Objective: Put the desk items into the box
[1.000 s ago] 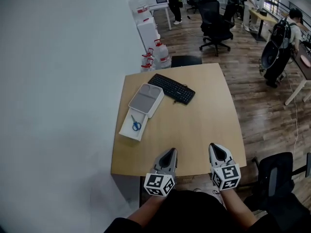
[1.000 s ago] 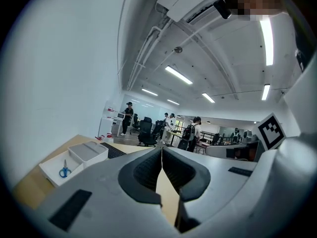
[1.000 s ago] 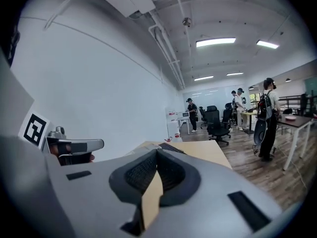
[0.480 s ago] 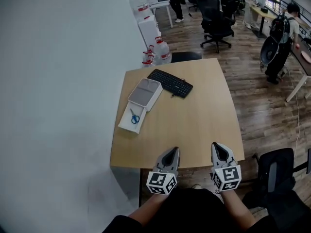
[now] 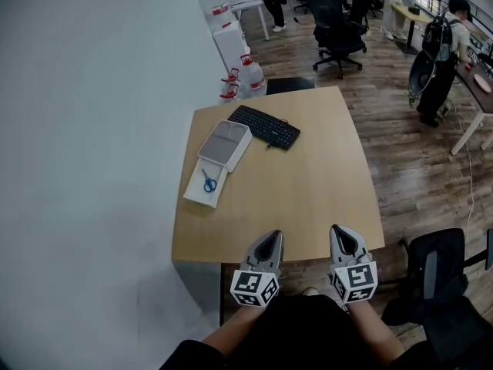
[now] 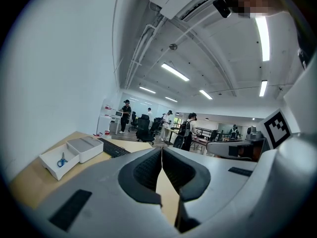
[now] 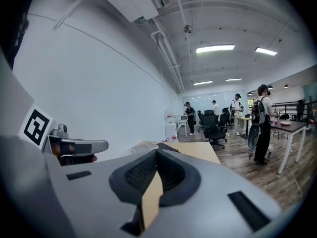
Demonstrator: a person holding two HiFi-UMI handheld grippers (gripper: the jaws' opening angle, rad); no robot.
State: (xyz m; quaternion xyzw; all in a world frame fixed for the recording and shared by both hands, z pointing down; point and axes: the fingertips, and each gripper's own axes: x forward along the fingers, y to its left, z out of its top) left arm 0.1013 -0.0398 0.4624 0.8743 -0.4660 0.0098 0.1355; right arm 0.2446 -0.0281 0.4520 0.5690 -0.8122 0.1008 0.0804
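Note:
On the wooden desk a white open box lies near the left edge with blue scissors inside; its grey-topped lid rests against the far end. A black keyboard lies slantwise behind it. My left gripper and right gripper hover side by side at the desk's near edge, both shut and empty, far from the box. In the left gripper view the box, scissors and keyboard sit at the left, beyond the shut left gripper. The right gripper shows shut jaws.
A white wall runs along the desk's left side. Water bottles stand behind the desk. Black office chairs and a person with a backpack are farther back; another dark chair stands at the near right.
Both grippers and the head view have drawn back slightly toward the desk's near edge; the desk and its items appear a little higher and farther in the view. Jaws stay shut.

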